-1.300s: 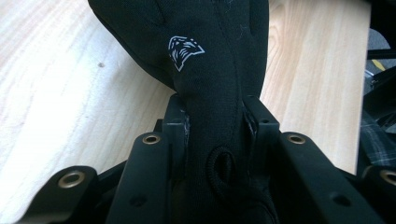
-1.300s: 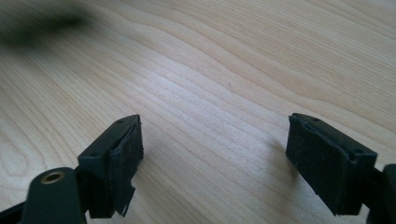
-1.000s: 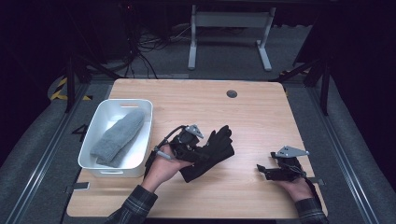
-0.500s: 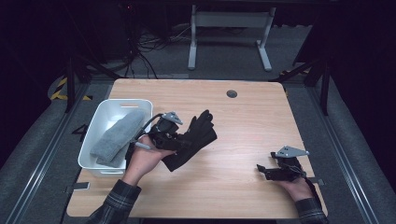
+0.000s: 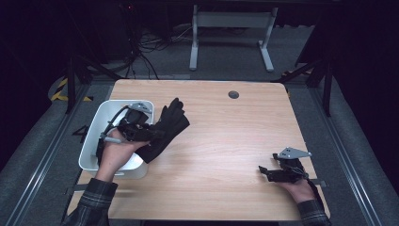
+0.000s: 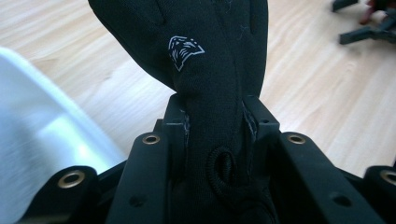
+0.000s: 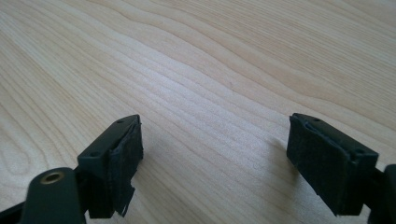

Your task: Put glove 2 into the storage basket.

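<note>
One black glove in left gripper, over white bin rim.

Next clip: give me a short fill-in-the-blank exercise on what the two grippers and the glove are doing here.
1. The left gripper is shut on a ____ glove.
2. The glove bears a small ____ logo near its cuff.
3. To the left of the glove stands a ____ bin, above which the left hand is.
4. The right gripper, resting low over the wooden table, has its jaws ____.

Missing words: black; white; white; open
</note>
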